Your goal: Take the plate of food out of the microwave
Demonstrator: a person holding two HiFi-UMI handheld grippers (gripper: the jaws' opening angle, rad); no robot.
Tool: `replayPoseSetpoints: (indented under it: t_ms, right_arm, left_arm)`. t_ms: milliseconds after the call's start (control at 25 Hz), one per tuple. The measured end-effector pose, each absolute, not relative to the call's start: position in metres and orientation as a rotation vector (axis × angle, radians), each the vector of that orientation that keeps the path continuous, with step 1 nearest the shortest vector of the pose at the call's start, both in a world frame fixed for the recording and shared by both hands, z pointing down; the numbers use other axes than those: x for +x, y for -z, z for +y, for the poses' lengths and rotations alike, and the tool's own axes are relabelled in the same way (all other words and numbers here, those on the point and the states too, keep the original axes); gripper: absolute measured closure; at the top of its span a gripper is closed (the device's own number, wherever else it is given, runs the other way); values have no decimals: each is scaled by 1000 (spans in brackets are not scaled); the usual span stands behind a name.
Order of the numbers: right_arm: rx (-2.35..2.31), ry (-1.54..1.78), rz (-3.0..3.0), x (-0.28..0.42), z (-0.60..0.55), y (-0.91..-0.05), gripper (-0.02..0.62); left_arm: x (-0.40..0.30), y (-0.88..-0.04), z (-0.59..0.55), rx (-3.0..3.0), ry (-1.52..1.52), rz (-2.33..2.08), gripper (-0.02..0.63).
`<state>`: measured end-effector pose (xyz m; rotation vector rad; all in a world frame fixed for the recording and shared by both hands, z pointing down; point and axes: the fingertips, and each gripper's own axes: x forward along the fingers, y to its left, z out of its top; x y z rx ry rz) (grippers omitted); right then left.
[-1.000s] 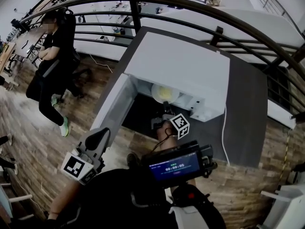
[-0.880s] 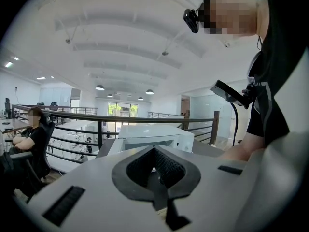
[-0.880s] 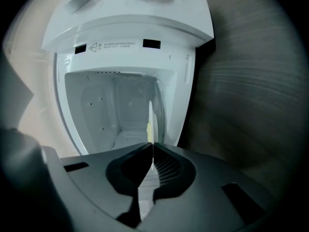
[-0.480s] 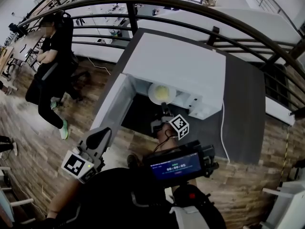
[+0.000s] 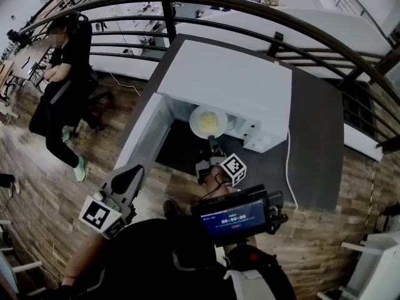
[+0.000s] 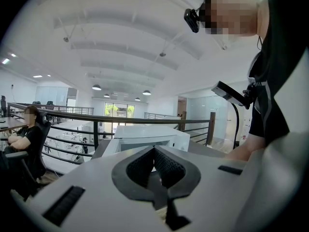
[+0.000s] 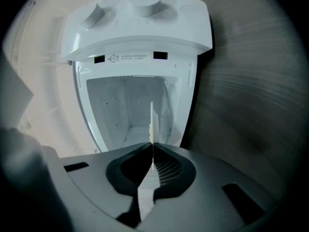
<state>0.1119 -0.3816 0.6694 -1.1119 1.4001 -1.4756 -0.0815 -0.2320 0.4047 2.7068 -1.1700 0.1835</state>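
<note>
A white plate [image 5: 208, 122] with yellow food on it is halfway out of the white microwave [image 5: 228, 83], level, over the cavity's front edge. My right gripper [image 5: 211, 145] is shut on the plate's near rim. In the right gripper view the plate [image 7: 152, 122] shows edge-on between the closed pads, with the microwave's cavity [image 7: 125, 105] behind it. The microwave door [image 5: 145, 139] hangs open to the left. My left gripper [image 5: 129, 181] is held low at the left, away from the microwave. Its jaws [image 6: 154, 151] are shut with nothing between them.
The microwave stands on a grey table [image 5: 319, 136], and a white cable [image 5: 288, 167] runs down its right side. A dark railing [image 5: 262, 14] curves behind the table. A person in black [image 5: 65, 67] sits at the far left. A screen device [image 5: 232, 215] hangs at my chest.
The plate has slid further out of the microwave toward me with the right gripper still on its rim. The left gripper has barely moved.
</note>
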Motion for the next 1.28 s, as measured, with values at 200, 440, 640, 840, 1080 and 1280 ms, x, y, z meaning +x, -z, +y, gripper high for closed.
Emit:
replayPoseSetpoints:
  t_ms: [200, 440, 640, 840, 1080, 1280]
  right_arm:
    - [-1072, 1470, 1432, 110, -358, -643, 588]
    - [-1003, 1456, 1467, 110, -314, -602, 588]
    - [-968, 1436, 1485, 123, -266, -568, 588]
    - [-936, 1408, 1497, 137, -223, -537, 588]
    - [-935, 1344, 1482, 151, -182, -504, 587]
    - [-948, 1311, 1486, 156, -170, -491, 588]
  left_arm:
    - [-79, -410, -231, 2726, -196, -1148, 603]
    - [-73, -409, -233, 2743, -145, -1113, 603]
    - [-76, -420, -231, 2725, -106, -1075, 603]
    - [-76, -420, -233, 2744, -70, -1050, 603]
    - [-60, -419, -229, 2751, -36, -991, 603]
    - [-45, -417, -229, 2761, -46, -930, 603]
